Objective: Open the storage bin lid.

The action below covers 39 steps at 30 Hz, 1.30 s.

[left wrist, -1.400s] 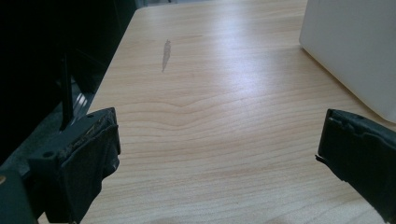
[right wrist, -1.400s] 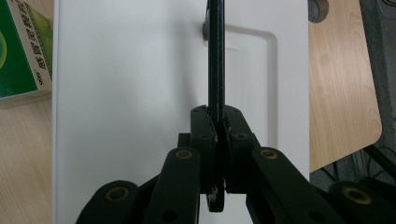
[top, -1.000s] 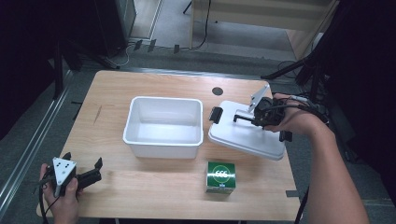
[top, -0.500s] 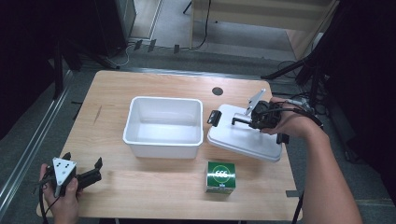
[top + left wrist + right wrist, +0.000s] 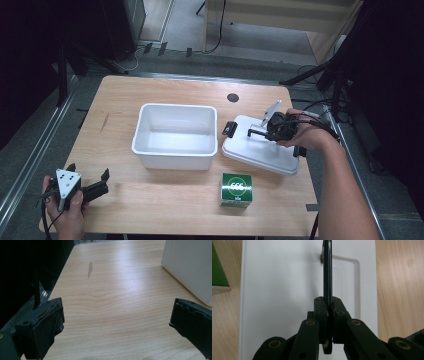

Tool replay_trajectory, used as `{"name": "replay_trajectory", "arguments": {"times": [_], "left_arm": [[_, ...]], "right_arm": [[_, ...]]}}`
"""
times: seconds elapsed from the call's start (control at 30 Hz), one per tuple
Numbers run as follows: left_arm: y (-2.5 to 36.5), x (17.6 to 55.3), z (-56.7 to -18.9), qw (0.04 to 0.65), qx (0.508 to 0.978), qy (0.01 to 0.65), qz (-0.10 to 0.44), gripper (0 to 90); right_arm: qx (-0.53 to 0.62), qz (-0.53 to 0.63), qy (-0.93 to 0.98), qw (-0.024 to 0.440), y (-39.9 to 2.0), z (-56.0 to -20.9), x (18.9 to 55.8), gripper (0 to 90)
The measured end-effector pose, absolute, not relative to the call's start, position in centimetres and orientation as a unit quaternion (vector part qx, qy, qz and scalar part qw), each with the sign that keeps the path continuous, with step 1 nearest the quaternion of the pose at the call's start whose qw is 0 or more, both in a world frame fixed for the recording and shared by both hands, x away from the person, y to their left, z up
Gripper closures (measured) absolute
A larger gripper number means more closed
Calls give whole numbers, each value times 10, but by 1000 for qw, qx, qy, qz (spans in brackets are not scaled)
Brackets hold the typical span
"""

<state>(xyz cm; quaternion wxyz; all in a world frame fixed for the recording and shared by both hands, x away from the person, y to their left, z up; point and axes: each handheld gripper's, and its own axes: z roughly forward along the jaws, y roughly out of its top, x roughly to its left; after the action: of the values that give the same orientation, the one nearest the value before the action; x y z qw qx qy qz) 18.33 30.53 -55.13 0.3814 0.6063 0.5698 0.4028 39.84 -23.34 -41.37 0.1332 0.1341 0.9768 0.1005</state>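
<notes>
High view: white bin (image 5: 175,135) empty; right tool (image 5: 256,132) clamps lid handle (image 5: 327,270); left tool (image 5: 102,182) wide.

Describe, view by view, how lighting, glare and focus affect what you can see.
High view: even light on the table, dark surroundings, white bin slightly washed out. Left gripper view: soft glare sheen across the wood, near fingers blurred. Right gripper view: the lid is bright, and the handle is sharp between the fingers.
</notes>
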Motion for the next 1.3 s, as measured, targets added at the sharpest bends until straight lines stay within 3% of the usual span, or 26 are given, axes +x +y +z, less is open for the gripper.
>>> {"name": "replay_trajectory", "arguments": {"times": [1.3], "left_arm": [[305,183,-551,380,608,570,401,0]], "right_arm": [[160,94,974,131,-246,-453,400,842]]}}
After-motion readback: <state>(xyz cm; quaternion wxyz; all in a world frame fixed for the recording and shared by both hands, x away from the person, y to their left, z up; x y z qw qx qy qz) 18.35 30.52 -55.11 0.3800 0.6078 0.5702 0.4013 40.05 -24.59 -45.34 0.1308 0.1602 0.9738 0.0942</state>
